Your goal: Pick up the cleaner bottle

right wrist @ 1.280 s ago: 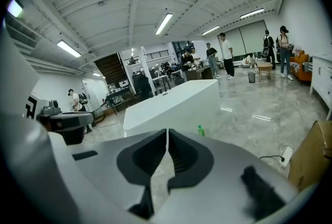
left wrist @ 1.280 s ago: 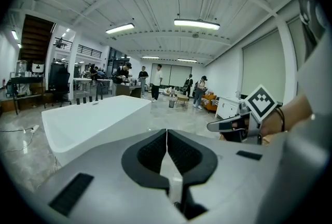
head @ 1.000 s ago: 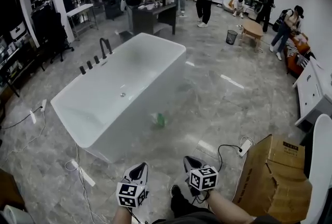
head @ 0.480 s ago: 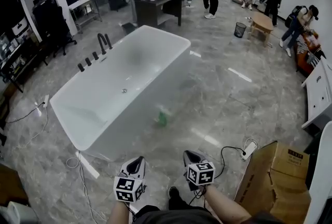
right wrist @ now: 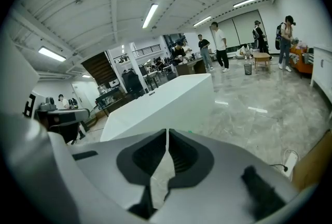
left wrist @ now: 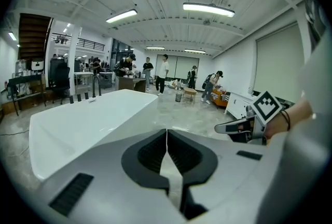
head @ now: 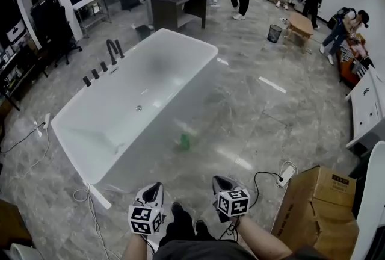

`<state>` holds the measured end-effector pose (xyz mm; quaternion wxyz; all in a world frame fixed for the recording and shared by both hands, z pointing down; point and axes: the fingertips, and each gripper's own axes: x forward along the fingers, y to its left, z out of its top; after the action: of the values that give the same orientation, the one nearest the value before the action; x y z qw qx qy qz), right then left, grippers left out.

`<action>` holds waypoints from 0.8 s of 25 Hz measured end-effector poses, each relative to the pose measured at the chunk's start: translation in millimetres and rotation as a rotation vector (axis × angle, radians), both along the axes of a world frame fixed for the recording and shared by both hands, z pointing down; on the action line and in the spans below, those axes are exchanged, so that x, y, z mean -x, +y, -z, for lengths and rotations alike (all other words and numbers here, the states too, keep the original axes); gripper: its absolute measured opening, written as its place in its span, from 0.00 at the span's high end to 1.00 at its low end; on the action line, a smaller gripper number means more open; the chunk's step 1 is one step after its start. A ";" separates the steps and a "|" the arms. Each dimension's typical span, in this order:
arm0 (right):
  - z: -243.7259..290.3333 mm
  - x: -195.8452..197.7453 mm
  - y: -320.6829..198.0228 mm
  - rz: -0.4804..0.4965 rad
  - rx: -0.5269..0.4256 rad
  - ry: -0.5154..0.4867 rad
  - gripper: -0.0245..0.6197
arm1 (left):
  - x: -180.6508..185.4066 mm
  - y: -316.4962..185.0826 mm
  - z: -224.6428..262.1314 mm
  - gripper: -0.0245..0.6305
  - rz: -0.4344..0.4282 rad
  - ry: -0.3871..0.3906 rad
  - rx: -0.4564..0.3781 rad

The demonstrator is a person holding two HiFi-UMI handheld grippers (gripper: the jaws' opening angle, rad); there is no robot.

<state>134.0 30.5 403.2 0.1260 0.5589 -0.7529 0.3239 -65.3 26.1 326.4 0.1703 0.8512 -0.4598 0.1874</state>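
The cleaner bottle (head: 185, 142) is small and green and stands on the grey marble floor against the near side of the white bathtub (head: 108, 132). Both grippers are low in the head view, well short of the bottle. My left gripper (head: 153, 186) is shut with nothing in it, its dark pads meeting at the tip (left wrist: 166, 132). My right gripper (head: 218, 181) is also shut and empty (right wrist: 167, 132). In the right gripper view a green speck of the bottle (right wrist: 189, 131) shows just above the jaws. The left gripper view shows the right gripper (left wrist: 241, 127) from the side.
A cardboard box (head: 316, 204) stands on the floor at the right, with a power strip (head: 284, 171) and its cable beside it. A white cable (head: 90, 192) lies by the tub's near left corner. Black taps (head: 102, 66) line the tub's far rim. Several people and desks are far back.
The person has stepped forward along the tub, carrying both grippers with them. The tub now sits a little more to the left. Both grippers stay shut.
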 end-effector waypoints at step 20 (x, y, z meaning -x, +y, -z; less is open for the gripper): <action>6.6 58.3 -143.3 -0.061 0.026 0.163 0.92 | 32.1 -158.9 -54.2 0.94 -0.168 0.067 0.051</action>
<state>75.7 -112.8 396.6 0.1842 0.6042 -0.7186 0.2909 -97.5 -132.8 380.6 0.1908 0.8879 -0.3759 0.1842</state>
